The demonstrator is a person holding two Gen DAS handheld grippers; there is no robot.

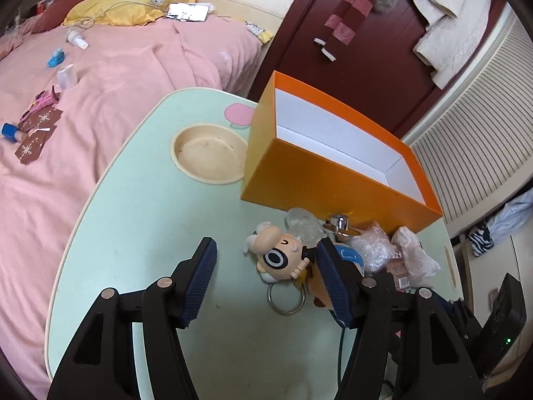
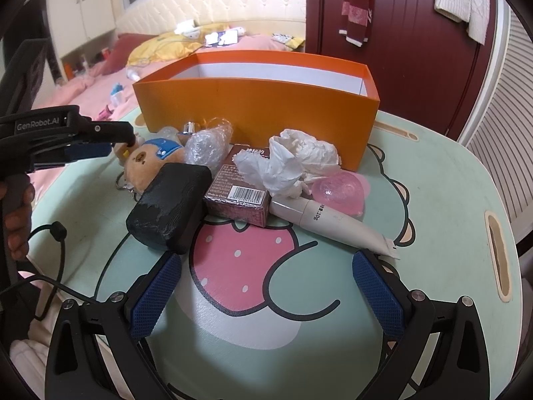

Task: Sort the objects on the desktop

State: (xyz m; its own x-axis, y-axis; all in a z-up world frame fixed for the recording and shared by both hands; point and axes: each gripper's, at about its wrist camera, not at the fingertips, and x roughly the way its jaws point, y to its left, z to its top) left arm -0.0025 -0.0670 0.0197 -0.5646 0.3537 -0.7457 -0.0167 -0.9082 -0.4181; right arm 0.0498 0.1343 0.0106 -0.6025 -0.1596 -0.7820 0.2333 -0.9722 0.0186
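Observation:
An open orange box [image 1: 319, 180] [image 2: 260, 106] stands at the far side of the mint-green table [image 1: 150, 216]. In front of it lies a pile: a cartoon figure keychain [image 1: 279, 256], a plush bear [image 2: 150, 163], bubble wrap [image 2: 206, 143], a black block [image 2: 170, 206], a maroon carton [image 2: 240, 193], crumpled tissue [image 2: 293, 160], a white tube [image 2: 329, 220] and a pink clear dome [image 2: 339, 190]. My left gripper [image 1: 266, 250] is open around the keychain figure, whose right side is close to the right pad; the left pad is well clear. My right gripper [image 2: 266, 286] hangs open over the strawberry print, holding nothing.
A round cream recess [image 1: 210, 153] is sunk into the table left of the box. A pink bed [image 1: 116, 66] with small items borders the table's left and far sides. A dark red door [image 1: 366, 50] stands behind the box. A cable [image 2: 50, 266] trails at the left.

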